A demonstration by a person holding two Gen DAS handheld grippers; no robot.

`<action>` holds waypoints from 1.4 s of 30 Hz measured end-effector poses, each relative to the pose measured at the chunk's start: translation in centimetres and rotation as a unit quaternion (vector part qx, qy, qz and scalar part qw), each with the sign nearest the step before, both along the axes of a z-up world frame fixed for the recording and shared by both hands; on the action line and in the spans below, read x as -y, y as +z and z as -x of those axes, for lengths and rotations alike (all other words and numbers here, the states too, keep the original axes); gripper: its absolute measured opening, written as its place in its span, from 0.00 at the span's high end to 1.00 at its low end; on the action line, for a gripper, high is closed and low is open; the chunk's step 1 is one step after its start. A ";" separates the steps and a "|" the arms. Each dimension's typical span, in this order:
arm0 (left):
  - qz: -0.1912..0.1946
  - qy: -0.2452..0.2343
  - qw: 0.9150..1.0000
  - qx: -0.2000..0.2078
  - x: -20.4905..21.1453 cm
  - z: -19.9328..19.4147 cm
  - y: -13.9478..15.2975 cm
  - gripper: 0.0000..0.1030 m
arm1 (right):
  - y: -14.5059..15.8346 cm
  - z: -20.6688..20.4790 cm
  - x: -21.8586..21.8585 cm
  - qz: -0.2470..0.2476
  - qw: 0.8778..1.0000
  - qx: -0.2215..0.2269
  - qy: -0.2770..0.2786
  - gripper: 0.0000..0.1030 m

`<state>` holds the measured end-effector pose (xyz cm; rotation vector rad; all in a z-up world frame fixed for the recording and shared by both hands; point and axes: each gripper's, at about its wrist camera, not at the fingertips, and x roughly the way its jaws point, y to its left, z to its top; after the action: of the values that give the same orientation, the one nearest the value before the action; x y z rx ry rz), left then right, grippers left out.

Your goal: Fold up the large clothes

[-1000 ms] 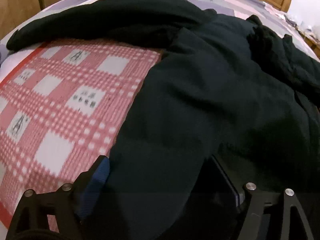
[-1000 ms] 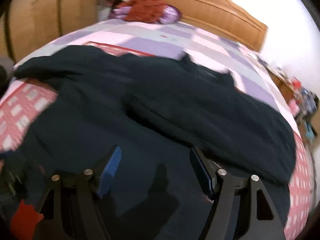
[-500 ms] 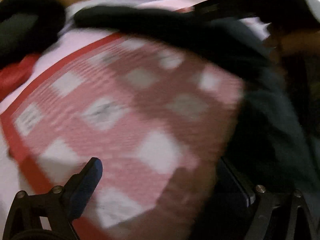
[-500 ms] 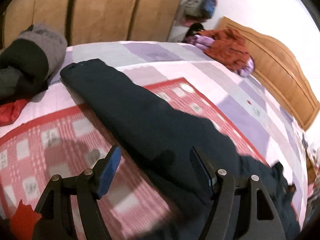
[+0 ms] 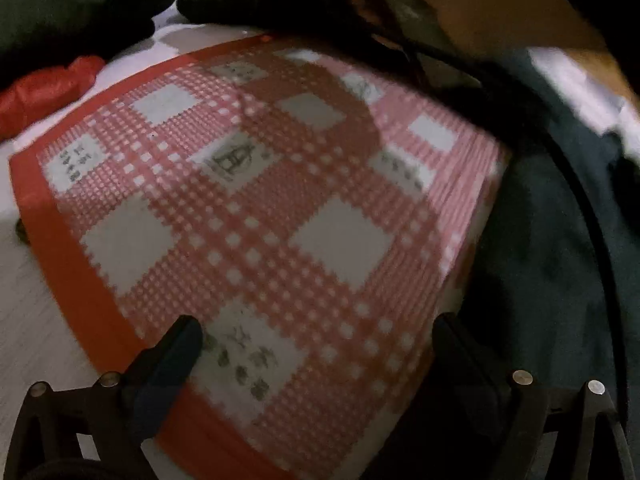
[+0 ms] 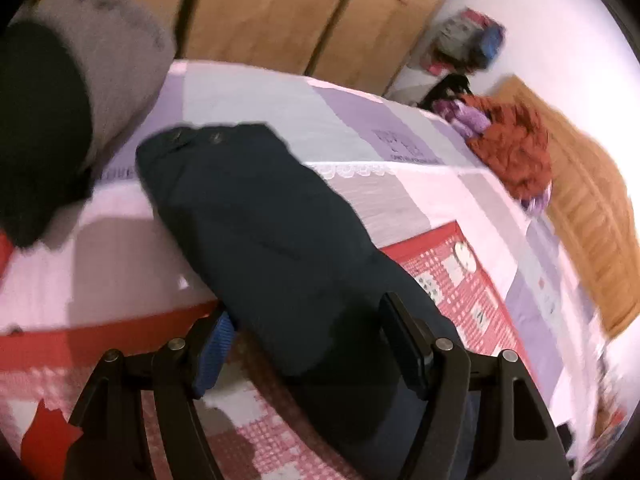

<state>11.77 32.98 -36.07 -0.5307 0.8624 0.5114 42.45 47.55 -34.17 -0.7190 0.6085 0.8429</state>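
Between right tool (image 6: 308,348) fingers: dark sleeve (image 6: 256,220), ungripped | left tool (image 5: 316,360) open over checked sheet (image 5: 256,216)

Dark navy jacket (image 6: 264,232), sleeve with dark snaps. Bedspread (image 5: 256,208) red-and-white check with plain white squares, solid red border; farther part in lilac, grey and pink blocks. Rust-red clothes (image 6: 512,148) by tan wooden headboard (image 6: 592,216); tool pads (image 6: 214,346) blue.
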 end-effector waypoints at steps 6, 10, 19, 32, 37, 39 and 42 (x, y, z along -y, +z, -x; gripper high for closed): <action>0.033 0.023 0.999 0.026 -5.6 -1.7 1.6 0.08 | 4.6 -2.3 15.5 -0.075 0.984 0.026 -0.161 0.28; 0.015 0.013 0.999 0.050 -9.5 -4.4 3.3 0.07 | 4.3 -5.7 30.7 -0.022 0.936 0.067 -0.345 0.28; 0.021 -0.010 0.998 0.054 -21.7 -16.7 4.3 0.06 | -2.2 -5.9 56.4 0.095 0.824 0.018 -0.558 0.28; 0.167 0.110 0.976 0.092 -27.7 -21.3 1.3 0.04 | -4.7 -2.6 61.1 0.003 0.834 0.001 -0.552 0.28; 0.112 0.022 0.990 0.084 -23.1 -23.6 3.0 0.04 | -5.0 -2.6 61.3 -0.020 0.834 -0.009 -0.551 0.28; 0.098 0.036 0.994 0.045 -23.3 -24.5 2.0 0.04 | -5.1 -2.3 60.9 -0.019 0.834 -0.007 -0.551 0.28; 0.143 0.093 0.985 0.023 -26.2 -25.4 -0.7 0.04 | -5.2 -2.1 61.1 -0.030 0.834 -0.011 -0.550 0.28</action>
<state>37.22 59.19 -36.77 -0.8906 0.8506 0.5459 44.52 -13.54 -39.38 -0.1969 0.8686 -0.2128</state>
